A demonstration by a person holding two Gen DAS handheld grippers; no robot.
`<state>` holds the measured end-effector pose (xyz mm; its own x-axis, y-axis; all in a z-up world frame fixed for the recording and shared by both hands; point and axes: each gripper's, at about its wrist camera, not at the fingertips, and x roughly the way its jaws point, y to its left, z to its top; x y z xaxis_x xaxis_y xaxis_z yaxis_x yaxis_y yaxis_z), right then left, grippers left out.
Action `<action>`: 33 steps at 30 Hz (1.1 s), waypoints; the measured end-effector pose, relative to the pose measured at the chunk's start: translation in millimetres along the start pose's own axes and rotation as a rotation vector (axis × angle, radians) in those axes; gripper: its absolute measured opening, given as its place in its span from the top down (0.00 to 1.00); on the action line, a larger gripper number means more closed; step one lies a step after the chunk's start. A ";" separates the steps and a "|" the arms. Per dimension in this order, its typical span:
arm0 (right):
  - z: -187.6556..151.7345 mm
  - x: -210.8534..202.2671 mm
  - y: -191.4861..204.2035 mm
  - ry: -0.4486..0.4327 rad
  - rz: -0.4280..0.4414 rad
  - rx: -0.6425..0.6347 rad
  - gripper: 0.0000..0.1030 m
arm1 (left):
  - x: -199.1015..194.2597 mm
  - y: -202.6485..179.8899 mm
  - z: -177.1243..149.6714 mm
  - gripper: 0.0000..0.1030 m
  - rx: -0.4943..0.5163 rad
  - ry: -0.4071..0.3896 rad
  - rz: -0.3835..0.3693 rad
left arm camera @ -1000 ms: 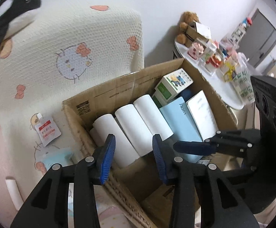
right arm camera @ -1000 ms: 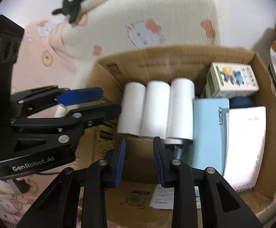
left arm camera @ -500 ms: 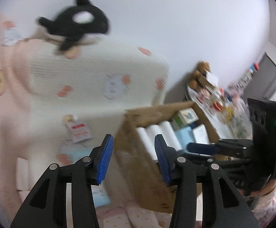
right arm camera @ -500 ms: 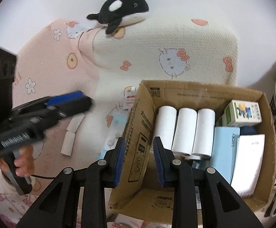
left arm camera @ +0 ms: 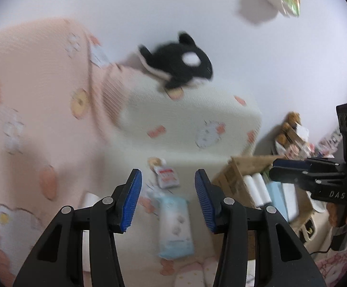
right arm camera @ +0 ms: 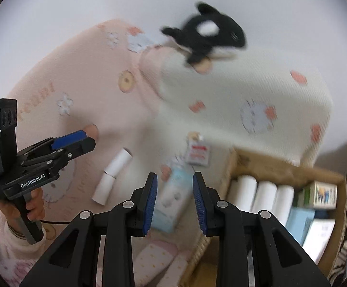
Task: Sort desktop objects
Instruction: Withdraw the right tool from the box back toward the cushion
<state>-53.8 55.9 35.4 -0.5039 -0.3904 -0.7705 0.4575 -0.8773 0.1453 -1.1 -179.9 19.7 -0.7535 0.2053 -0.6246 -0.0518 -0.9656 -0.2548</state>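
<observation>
Bedding printed with cartoon cats, pink and cream, fills the background under a white wall; we take the cardboard box [right arm camera: 285, 179] as landmark. Inside it: three white rolls [right arm camera: 262, 195] side by side, a pale blue carton [right arm camera: 299, 222], a white carton [right arm camera: 319, 234], a small green-and-white printed box [right arm camera: 319, 195]. Outside it, on the bedding: a light blue packet [right arm camera: 171, 203] just beside the box's left wall, a red-and-white sachet [right arm camera: 197, 154] beyond that packet, two loose white tubes [right arm camera: 112, 175] farther left and well apart from the box. A black-and-white orca plush [right arm camera: 209, 38] sits on the cushion ridge, far behind the box. Left gripper [left arm camera: 166, 202]: jaws spread, nothing between them. Right gripper [right arm camera: 174, 203]: jaws apart, empty. Change noted: a second ago both grippers hung over the box interior; we have since swung them up and leftward off the box, so the blue packet now lies framed between each gripper's fingers. We judge a deposit is finished and the next pick begins, the packet the likeliest item. Blur in both views makes labels unreadable.
</observation>
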 end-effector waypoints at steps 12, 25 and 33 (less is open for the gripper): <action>-10.1 37.5 22.1 -0.115 0.086 0.046 0.74 | -2.2 27.9 -38.8 0.44 -0.046 -0.007 0.055; -32.5 119.4 44.3 -0.027 0.216 0.081 0.74 | 30.3 82.6 -95.4 0.48 -0.191 0.058 0.210; -66.6 179.3 68.1 0.089 0.287 -0.003 0.74 | 50.7 113.9 -132.3 0.67 -0.274 0.155 0.263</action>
<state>-64.3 -55.2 -134.2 -0.2874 -0.5958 -0.7499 0.5742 -0.7339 0.3630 41.5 -258.3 -138.7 -0.6092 -0.0012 -0.7930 0.3219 -0.9143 -0.2459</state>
